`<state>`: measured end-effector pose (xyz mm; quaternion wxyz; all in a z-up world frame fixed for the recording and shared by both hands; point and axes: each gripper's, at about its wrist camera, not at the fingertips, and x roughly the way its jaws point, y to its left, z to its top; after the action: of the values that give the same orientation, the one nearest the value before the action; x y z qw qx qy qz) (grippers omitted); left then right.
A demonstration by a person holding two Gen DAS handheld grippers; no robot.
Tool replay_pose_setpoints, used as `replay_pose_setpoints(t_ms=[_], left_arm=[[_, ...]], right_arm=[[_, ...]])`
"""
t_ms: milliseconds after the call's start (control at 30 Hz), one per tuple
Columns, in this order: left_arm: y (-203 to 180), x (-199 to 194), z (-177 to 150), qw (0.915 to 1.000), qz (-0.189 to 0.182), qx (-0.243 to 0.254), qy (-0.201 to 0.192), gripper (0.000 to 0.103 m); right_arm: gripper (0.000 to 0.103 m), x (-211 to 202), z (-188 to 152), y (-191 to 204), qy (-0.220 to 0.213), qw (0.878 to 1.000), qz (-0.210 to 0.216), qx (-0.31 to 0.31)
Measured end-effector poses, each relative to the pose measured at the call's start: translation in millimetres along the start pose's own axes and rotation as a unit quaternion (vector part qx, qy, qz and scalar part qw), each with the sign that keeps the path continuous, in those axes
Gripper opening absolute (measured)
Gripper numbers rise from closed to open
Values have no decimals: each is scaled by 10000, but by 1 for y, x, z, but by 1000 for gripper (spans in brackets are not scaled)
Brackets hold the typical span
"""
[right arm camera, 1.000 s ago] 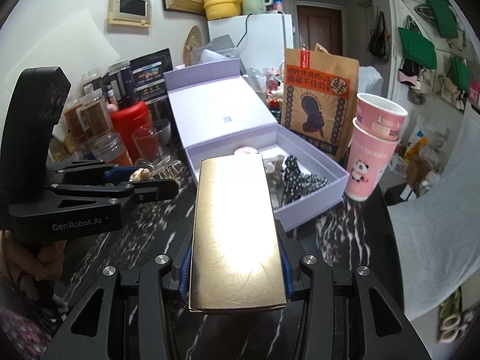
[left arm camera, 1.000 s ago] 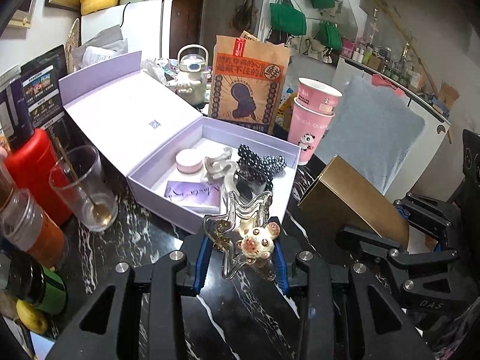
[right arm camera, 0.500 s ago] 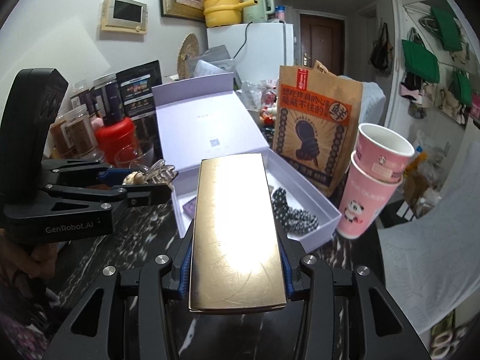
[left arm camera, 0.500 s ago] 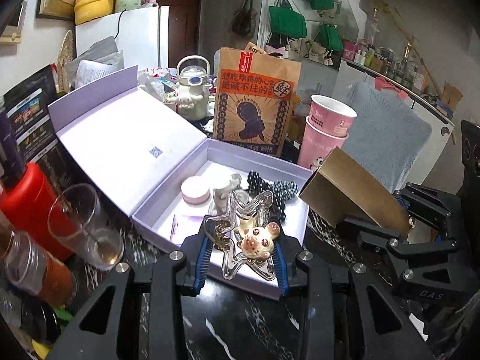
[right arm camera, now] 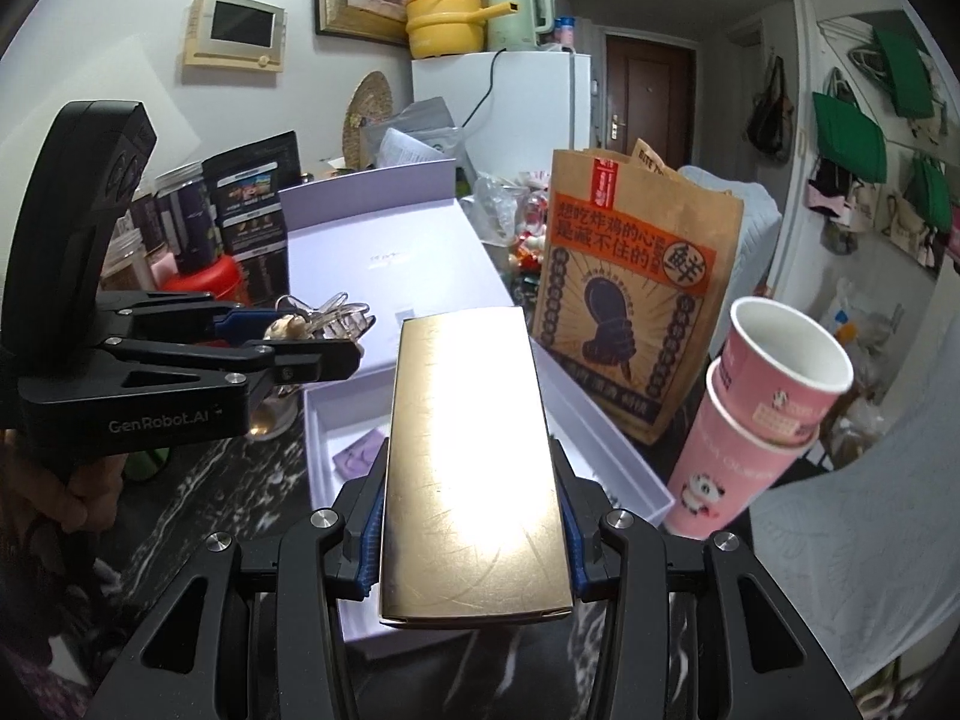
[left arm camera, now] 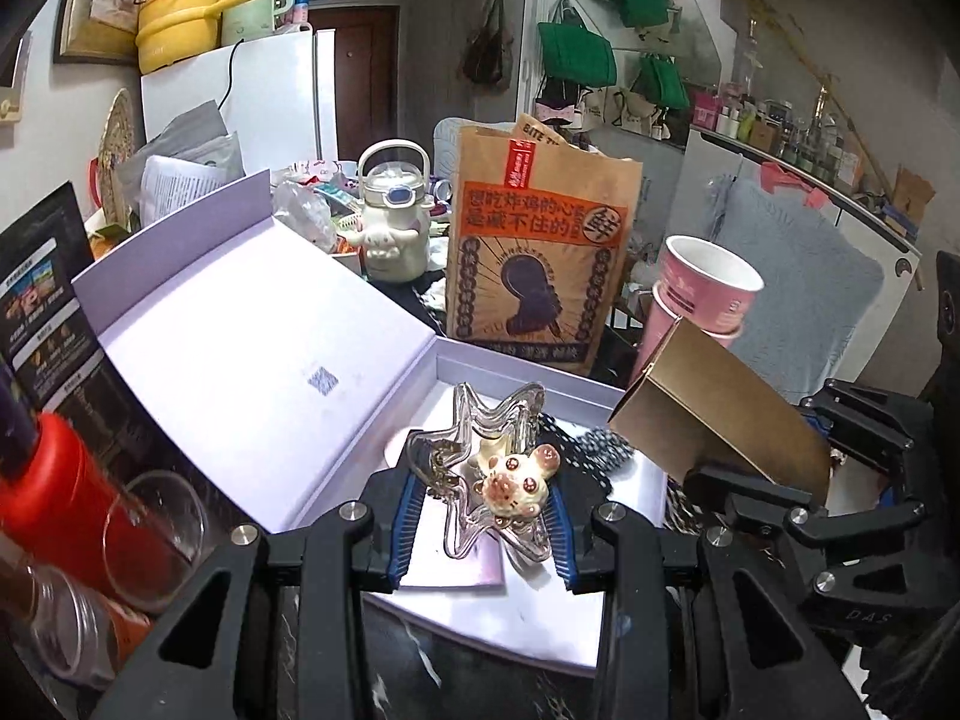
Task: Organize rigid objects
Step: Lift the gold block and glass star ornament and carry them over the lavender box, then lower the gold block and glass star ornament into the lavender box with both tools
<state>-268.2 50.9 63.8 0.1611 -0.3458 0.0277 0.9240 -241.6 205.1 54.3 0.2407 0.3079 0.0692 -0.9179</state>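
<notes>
My left gripper [left arm camera: 480, 516] is shut on a clear star-shaped hair clip with a small bear charm [left arm camera: 498, 474] and holds it above the open lilac box [left arm camera: 576, 648]. The box holds a lilac card [right arm camera: 360, 456] and a black beaded hair clip [left arm camera: 600, 456]. My right gripper [right arm camera: 474, 546] is shut on a gold rectangular box [right arm camera: 474, 468], held above the lilac box's near right side. The gold box also shows in the left wrist view [left arm camera: 720, 420]. The left gripper with the clip shows in the right wrist view [right arm camera: 312, 336].
A brown paper bag [left arm camera: 540, 270] stands behind the lilac box. Stacked pink paper cups [right arm camera: 768, 414] stand to its right. A drinking glass [left arm camera: 156, 534], a red jar [left arm camera: 48, 492] and spice jars stand to the left. A cream kettle [left arm camera: 393, 222] is at the back.
Both grippers have moved forward and up over the lilac box, each still holding its object. The hair clip now hangs over the box's inside instead of in front of it.
</notes>
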Motion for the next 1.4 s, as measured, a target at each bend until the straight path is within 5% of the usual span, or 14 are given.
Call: replay_pose_setpoints(t_ms=[433, 700, 1400], left_arm=[[23, 38, 12, 9999, 90, -18, 123, 35], [30, 69, 2, 9989, -233, -115, 387, 35], [29, 97, -31, 9959, -43, -241, 870, 35]], right_arm=[[44, 51, 15, -15, 185, 9998, -75, 40], [44, 77, 10, -19, 415, 9990, -96, 133], [44, 106, -19, -13, 850, 9962, -204, -3]])
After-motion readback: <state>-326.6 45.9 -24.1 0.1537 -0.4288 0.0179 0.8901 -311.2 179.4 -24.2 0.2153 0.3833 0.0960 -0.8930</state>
